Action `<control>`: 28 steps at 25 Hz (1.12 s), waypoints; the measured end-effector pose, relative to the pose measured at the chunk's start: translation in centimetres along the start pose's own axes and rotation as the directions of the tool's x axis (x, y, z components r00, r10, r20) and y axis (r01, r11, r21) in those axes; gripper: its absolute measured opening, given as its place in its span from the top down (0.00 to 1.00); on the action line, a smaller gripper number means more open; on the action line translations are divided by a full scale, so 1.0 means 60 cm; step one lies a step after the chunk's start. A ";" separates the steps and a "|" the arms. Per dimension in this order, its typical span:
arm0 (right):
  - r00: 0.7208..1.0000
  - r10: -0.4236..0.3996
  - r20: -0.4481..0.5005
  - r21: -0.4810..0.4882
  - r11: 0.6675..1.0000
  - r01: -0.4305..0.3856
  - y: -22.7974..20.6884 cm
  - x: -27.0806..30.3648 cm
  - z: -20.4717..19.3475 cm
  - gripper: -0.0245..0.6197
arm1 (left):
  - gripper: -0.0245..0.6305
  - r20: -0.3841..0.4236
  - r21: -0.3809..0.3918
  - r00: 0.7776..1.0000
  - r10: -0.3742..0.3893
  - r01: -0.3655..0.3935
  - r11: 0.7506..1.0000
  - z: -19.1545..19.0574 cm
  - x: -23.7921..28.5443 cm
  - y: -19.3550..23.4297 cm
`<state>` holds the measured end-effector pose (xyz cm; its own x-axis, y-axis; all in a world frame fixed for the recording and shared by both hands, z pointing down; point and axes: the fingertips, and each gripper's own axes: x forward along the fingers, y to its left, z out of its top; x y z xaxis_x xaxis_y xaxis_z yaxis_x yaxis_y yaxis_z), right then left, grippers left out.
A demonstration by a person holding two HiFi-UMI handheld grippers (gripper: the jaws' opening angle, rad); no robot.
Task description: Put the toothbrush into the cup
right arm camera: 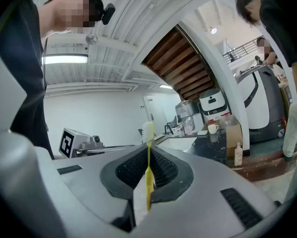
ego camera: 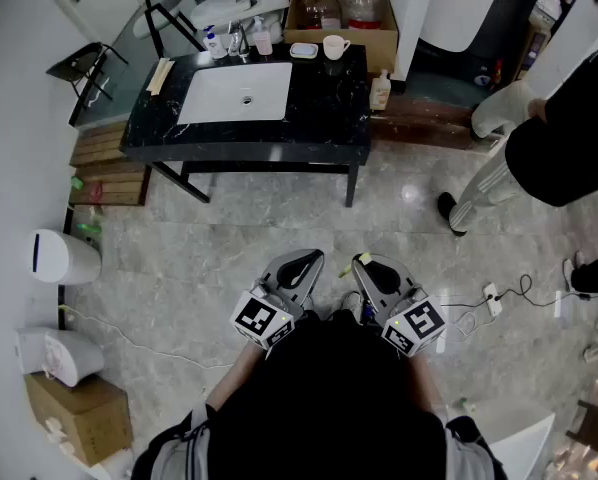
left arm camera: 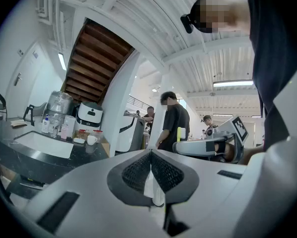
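Right gripper view — one toothbrush [right arm camera: 148, 172] pinched between jaws, one cup [right arm camera: 213, 128] beyond.

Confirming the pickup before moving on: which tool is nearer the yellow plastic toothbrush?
Right. The right tool is shut on the yellow plastic toothbrush; the left tool is alongside to its left, not touching it, jaws together on nothing.

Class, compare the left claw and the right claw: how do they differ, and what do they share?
The right claw clamps a yellow toothbrush, its head poking beyond the tips; the left claw holds nothing. The right claw's jaws press on the toothbrush; the left claw's jaws meet each other. Both are shut.
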<state>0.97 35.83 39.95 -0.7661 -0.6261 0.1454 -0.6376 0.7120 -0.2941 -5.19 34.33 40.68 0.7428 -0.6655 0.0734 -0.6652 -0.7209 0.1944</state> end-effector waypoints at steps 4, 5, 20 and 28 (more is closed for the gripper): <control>1.000 0.001 -0.001 -0.003 1.000 -0.001 0.003 0.002 0.003 0.93 | 0.95 -0.011 0.006 1.000 -0.003 0.003 1.000 0.002 -0.002 -0.001; 1.000 0.001 -0.002 -0.005 1.000 -0.001 0.004 0.002 0.003 0.93 | 0.95 -0.010 0.009 1.000 -0.003 0.003 1.000 0.002 -0.003 -0.001; 1.000 0.009 0.025 0.044 0.999 -0.010 0.001 0.002 0.003 0.93 | 0.95 -0.021 0.005 1.000 -0.005 0.005 1.000 0.000 -0.006 0.000; 1.000 0.014 0.016 0.045 0.999 -0.014 -0.011 -0.013 0.000 0.93 | 0.95 -0.014 0.010 1.000 0.001 -0.001 1.000 0.001 0.012 -0.013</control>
<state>2.00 35.85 40.05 -0.7734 -0.6213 0.1261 -0.6222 0.7059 -0.3386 -4.17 34.41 40.50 0.7429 -0.6637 0.0871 -0.6667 -0.7220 0.1848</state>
